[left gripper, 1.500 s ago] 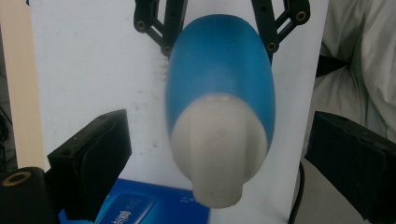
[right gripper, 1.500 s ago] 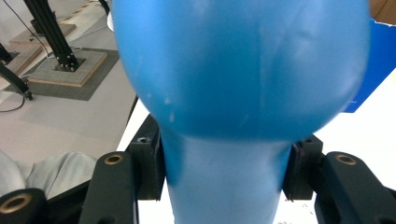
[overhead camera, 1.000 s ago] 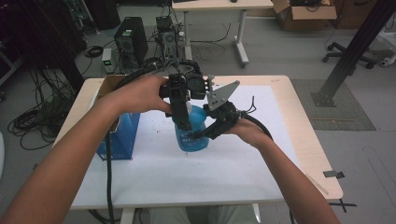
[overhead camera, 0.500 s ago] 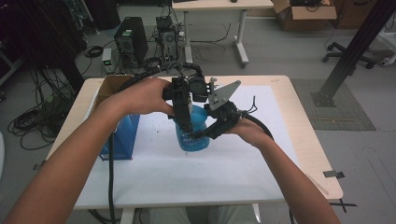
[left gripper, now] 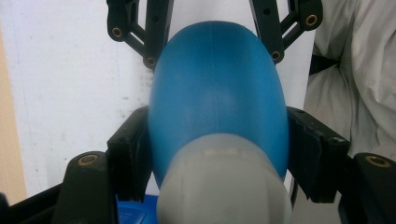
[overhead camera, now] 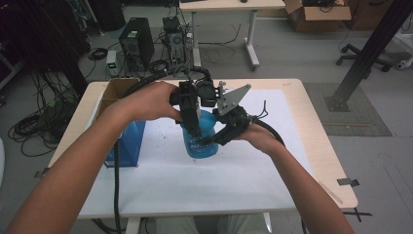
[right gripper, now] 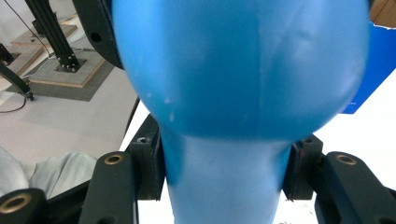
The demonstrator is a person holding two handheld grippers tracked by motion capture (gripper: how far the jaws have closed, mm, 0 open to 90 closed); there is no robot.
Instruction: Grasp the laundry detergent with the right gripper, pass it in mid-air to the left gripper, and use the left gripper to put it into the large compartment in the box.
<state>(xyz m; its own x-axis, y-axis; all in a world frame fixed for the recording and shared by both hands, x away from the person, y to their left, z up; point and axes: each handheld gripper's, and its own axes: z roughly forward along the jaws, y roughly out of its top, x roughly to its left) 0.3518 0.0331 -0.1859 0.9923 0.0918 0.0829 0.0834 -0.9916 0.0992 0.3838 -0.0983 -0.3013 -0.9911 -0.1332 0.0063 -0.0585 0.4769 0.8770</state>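
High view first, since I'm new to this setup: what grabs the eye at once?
A bright blue bulb-shaped object at the middle of the white-covered table, gripped from both sides. The left gripper clamps its rounded part from above, and the right gripper clamps it from the person's right. A blue box stands near the table's left edge.

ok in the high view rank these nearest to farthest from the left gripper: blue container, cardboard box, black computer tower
1. blue container: right under the left gripper.
2. cardboard box: at the table's left edge.
3. black computer tower: on the floor beyond the table.
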